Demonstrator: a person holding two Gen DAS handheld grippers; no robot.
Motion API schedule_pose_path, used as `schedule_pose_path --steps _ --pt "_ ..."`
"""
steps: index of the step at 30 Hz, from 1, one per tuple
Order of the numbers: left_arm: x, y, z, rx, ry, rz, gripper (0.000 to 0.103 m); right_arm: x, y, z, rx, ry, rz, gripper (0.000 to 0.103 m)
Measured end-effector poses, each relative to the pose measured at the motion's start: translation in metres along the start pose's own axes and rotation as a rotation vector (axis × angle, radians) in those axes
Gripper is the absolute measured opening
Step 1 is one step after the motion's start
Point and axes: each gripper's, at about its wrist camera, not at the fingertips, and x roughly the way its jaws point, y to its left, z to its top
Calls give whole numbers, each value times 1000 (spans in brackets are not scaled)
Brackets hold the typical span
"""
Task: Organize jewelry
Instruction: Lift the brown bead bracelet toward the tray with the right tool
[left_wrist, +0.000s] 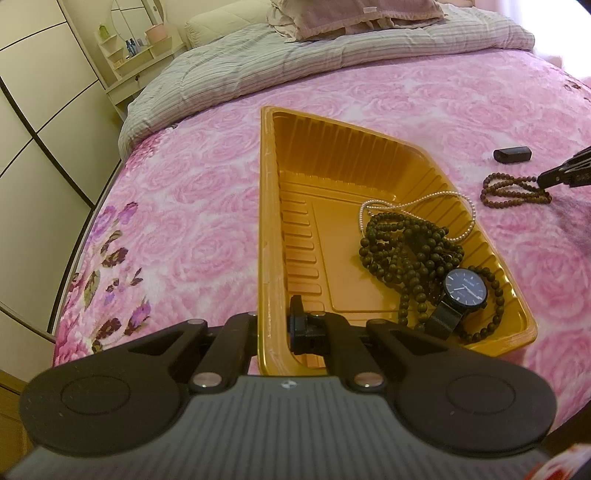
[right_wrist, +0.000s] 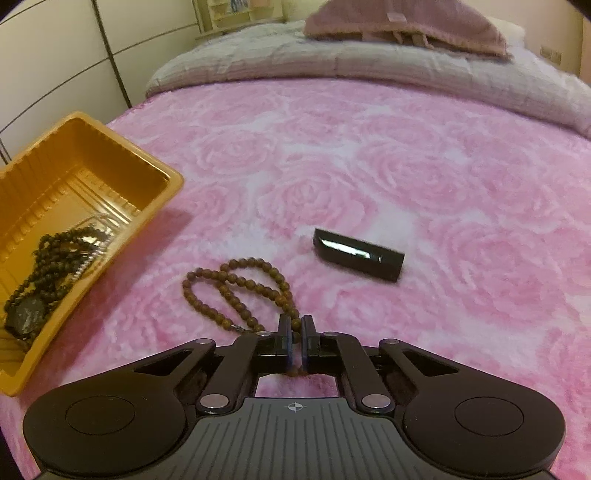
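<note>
Left hand-held gripper (left_wrist: 273, 325) clamps tray (left_wrist: 266, 206); right hand-held gripper (right_wrist: 295, 332) pinches brown beads (right_wrist: 236, 288); watch (left_wrist: 464, 290) lettering unreadable

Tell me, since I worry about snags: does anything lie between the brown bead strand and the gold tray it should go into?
Nothing visible does. Only bare pink blanket separates the brown bead strand, pinched by the right gripper, from the gold tray. The black case lies on the opposite side.

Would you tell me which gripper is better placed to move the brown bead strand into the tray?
Right: the right gripper is shut on the brown bead strand; the left gripper clamps the tray rim.
</note>
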Motion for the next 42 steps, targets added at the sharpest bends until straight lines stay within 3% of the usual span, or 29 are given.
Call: schedule_pose_path --steps 12,16,22,26,27,37,40,42 --pt "0 1 0 2 1 1 2 -79 8 25 -89 -148 -63 0" --pt "-2 1 0 2 -1 1 2 -80 -4 27 -52 -122 -27 0" --pt "-3 4 0 1 0 1 2 -46 -28 9 58 -50 1 3" --pt "-3 3 0 1 0 2 2 -21 -30 -4 59 -25 -18 29" --pt "-3 2 0 2 1 2 2 -16 -30 -6 55 -24 -20 30" --pt "1 2 0 5 12 11 3 23 -21 -18 -69 2 -108 29" --pt "1 2 -1 6 12 11 3 21 -19 -17 -65 21 -90 6" --pt "1 2 0 6 11 10 3 15 -17 -16 -66 35 -90 6"
